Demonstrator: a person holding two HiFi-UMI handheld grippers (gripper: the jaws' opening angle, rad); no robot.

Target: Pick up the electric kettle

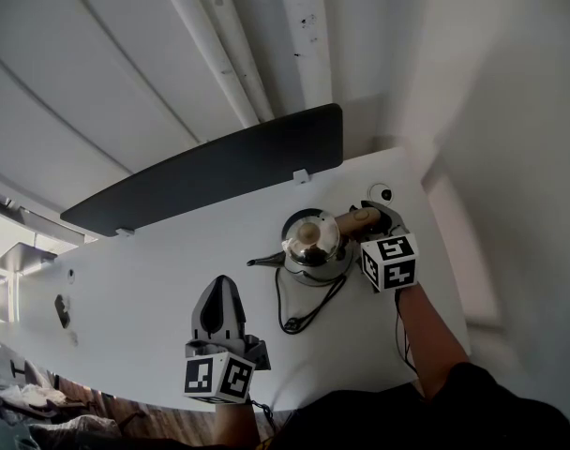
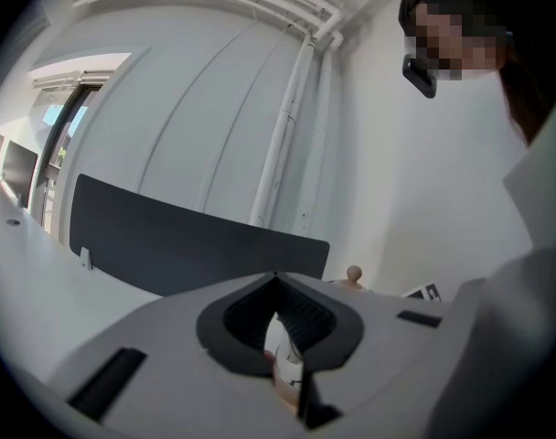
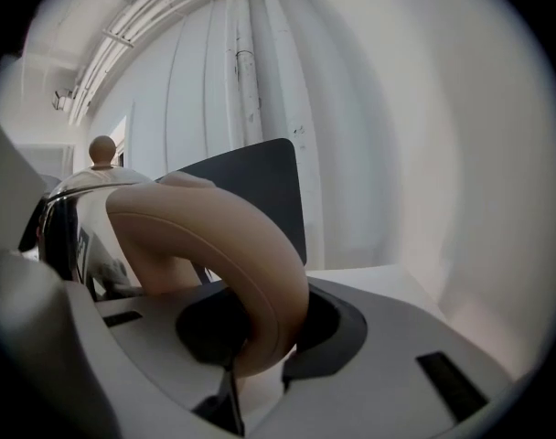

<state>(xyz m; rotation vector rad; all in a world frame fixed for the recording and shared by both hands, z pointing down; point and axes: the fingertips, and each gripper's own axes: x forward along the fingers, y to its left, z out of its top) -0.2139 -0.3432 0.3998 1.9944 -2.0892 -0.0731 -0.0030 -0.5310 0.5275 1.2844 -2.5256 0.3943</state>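
Tan handle point(image 3: 232, 245) is clamped in the right gripper point(image 3: 251, 359); kettle point(image 1: 311, 247) stands on the table point(image 1: 144, 279), right of centre. Left gripper point(image 1: 219, 287) closed, empty. We advise lifting level, minding the cord point(image 1: 299, 315).

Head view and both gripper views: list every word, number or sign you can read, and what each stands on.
No readable words or numbers anywhere.
On the left marker cube and the right marker cube: black-and-white square patterns only, no letters.
On the electric kettle: a small dark mark, too blurred to read.
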